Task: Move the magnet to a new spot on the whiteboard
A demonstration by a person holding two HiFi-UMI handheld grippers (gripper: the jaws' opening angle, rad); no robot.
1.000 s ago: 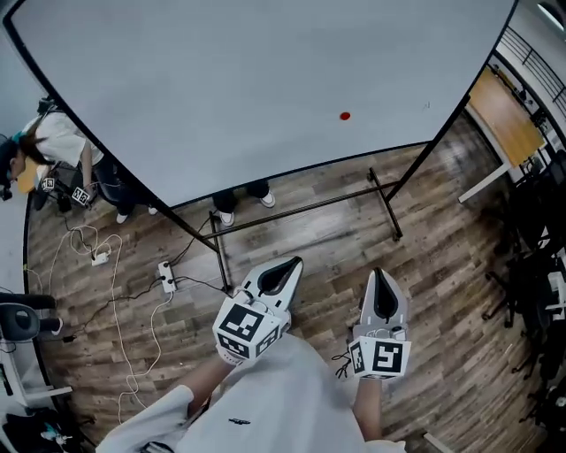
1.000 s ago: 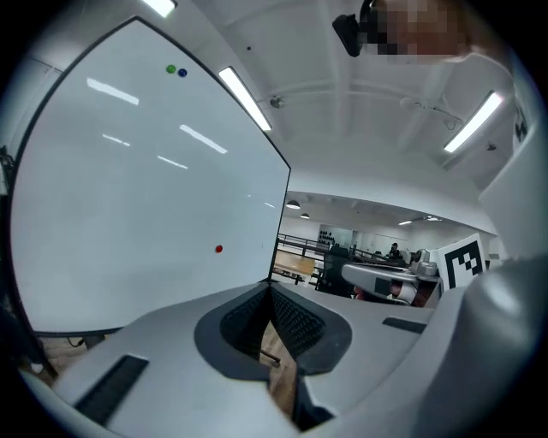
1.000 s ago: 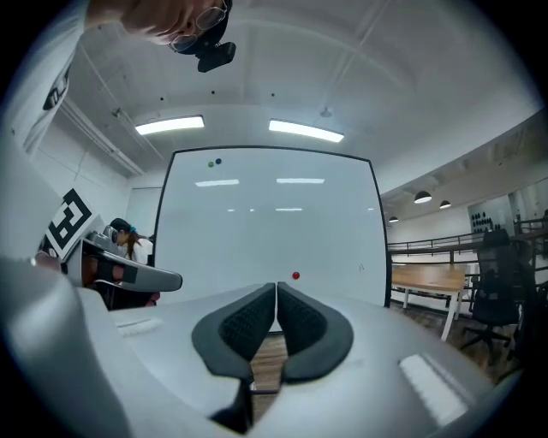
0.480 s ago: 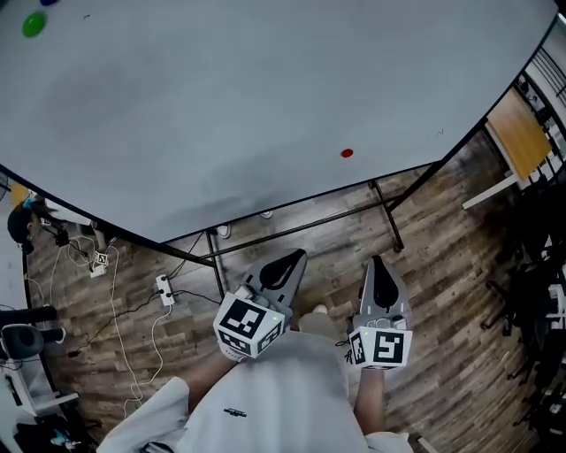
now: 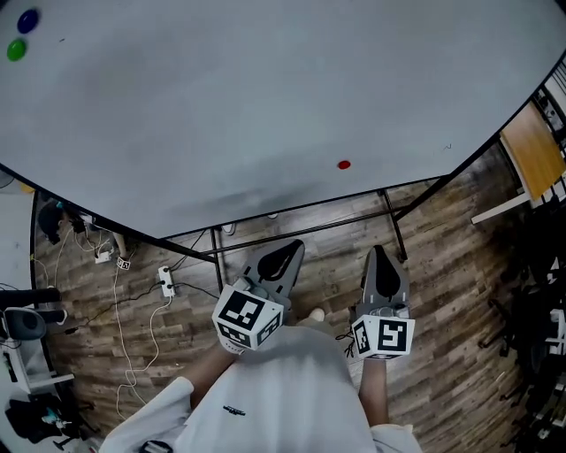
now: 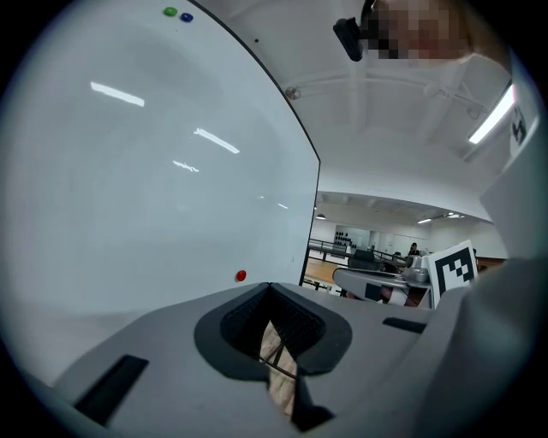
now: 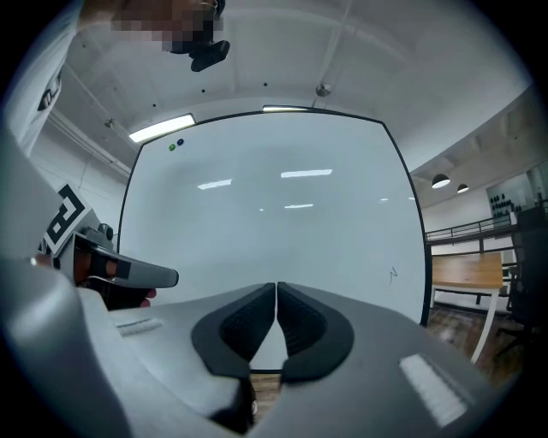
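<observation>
Whiteboard [image 5: 265,106]: large, on a black-framed stand, fills the upper part of the head view. Surface mostly bare.

Red magnet [image 5: 344,165]: on the board, lower right area, near the bottom edge. Well apart from both grippers; nothing touching it. The left gripper view shows it just above that gripper's jaw tips, left of the board's right edge.

Other magnets: green magnet [image 5: 16,49] and blue magnet [image 5: 28,19], close together at the board's top left corner, far from the red one.

Left gripper [image 5: 293,247]: held low in front of the person, over the wood floor [image 5: 442,265], pointing toward the board. Jaws together at the tips, nothing between them; floor shows through the gap lower down.

Right gripper [image 5: 378,254]: beside the left one, approx. level with it, also pointing at the board. Jaws fully together, empty.

Misc.: power strip [image 5: 165,280] w/ cables on the floor at left, under the board's edge. Wooden table [image 5: 531,150] at right, beyond the board.
</observation>
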